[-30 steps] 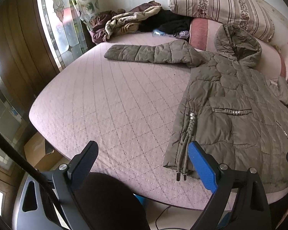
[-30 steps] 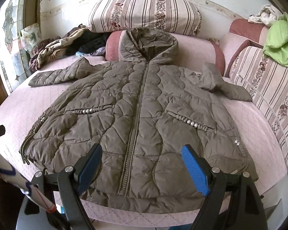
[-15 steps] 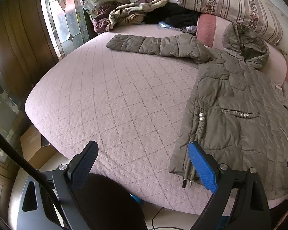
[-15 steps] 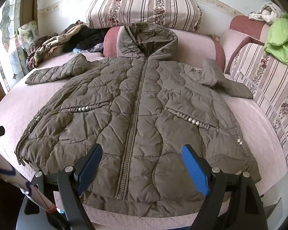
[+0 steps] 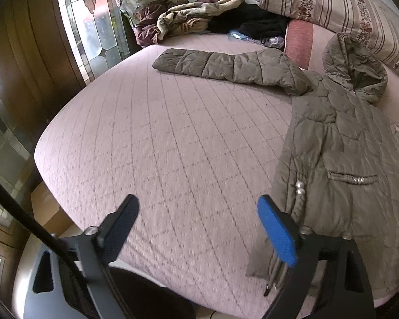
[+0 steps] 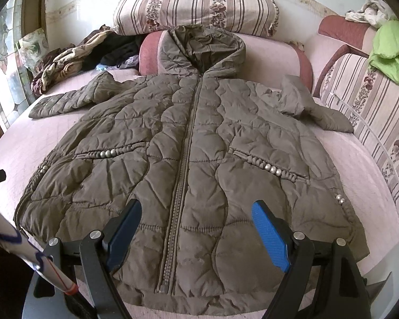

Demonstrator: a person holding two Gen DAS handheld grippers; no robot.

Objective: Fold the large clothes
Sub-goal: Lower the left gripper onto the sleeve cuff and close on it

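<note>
Closing left claw (image 5: 196,228) nearer coat (image 6: 188,164) hem, empty | right claw (image 6: 196,228) wide, empty, unchanged

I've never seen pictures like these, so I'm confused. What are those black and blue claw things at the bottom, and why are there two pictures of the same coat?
Those claws are two grabbing tools that a person holds, one in each hand. Each tool carries a small camera looking out between its two fingers, so you get two pictures. One is from the left gripper, which hangs over the pink quilted bedspread beside the coat's edge; its jaws are closing, with only bedspread between them. The other is from the right gripper, open, above the coat's bottom hem. The olive hooded puffer coat lies flat, zipped up, one sleeve stretched sideways. Striped pillows and a pile of clothes sit behind it. Nothing is held yet.
</note>
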